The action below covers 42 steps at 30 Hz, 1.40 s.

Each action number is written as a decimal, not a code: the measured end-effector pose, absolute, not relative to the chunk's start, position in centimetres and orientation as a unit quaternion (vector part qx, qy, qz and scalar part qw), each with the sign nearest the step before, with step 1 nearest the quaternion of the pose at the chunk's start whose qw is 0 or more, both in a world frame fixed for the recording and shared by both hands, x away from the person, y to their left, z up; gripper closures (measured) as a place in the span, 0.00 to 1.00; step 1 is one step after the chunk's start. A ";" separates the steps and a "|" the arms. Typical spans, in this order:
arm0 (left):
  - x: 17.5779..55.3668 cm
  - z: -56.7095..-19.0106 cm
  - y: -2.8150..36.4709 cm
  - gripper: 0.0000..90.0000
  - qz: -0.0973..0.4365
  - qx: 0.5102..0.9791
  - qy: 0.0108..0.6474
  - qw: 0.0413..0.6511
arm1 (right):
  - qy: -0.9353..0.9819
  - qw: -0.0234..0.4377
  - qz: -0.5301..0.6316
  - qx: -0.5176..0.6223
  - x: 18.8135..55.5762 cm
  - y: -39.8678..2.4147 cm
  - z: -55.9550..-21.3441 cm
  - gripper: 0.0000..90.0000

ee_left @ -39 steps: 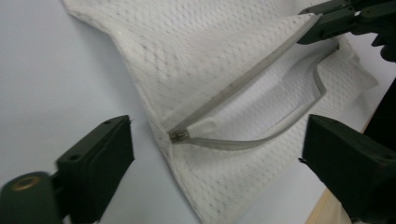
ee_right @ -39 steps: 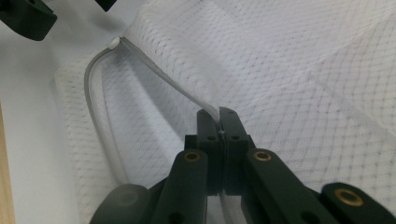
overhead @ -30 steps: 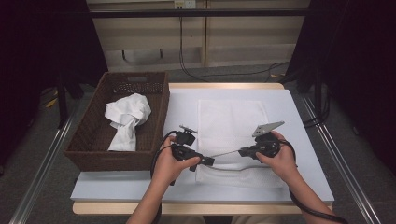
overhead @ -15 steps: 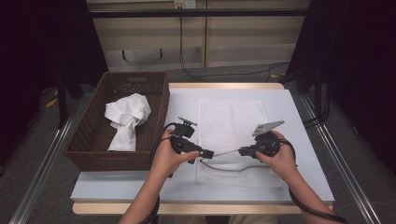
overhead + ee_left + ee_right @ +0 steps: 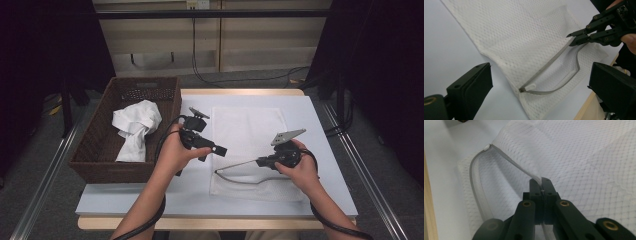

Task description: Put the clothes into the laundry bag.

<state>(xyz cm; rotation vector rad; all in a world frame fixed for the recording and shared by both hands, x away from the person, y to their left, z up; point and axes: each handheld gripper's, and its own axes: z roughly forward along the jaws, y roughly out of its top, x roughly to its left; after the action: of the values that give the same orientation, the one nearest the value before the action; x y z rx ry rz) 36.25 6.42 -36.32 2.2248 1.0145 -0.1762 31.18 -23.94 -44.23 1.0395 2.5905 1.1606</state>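
The right gripper pinches the mesh bag's grey zipper edge at centre frame; the left gripper hangs open at its left.

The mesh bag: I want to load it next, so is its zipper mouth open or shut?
Open. The right gripper pinches the upper zipper edge and lifts it off the lower edge, leaving a gap in the mesh bag.

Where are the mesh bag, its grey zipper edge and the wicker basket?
mesh bag (image 5: 247,130), high view, flat upper panel.
grey zipper edge (image 5: 549,65), left gripper view, middle of the raised strip.
wicker basket (image 5: 92,145), high view, left wall.
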 end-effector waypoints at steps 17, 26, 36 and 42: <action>38.4 -34.2 8.6 0.05 -0.040 0.847 0.413 0.333 | 0.848 0.076 0.396 0.344 31.6 -24.2 -43.1 1.00; 39.8 -33.2 10.8 0.05 -0.025 0.836 0.436 0.333 | 0.848 0.071 0.399 0.343 31.7 -24.1 -43.1 1.00; 40.9 -32.9 14.1 0.06 0.016 0.820 0.474 0.322 | 0.847 0.068 0.400 0.344 31.7 -24.2 -43.2 1.00; 41.3 -32.8 15.6 0.05 0.029 0.812 0.489 0.317 | 0.846 0.067 0.402 0.344 31.6 -24.2 -43.3 1.00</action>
<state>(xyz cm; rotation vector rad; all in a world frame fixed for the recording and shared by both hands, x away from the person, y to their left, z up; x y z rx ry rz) 41.30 15.56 -32.85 2.1388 1.2866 0.0775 31.63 -24.17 -43.25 1.0366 2.5510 1.2109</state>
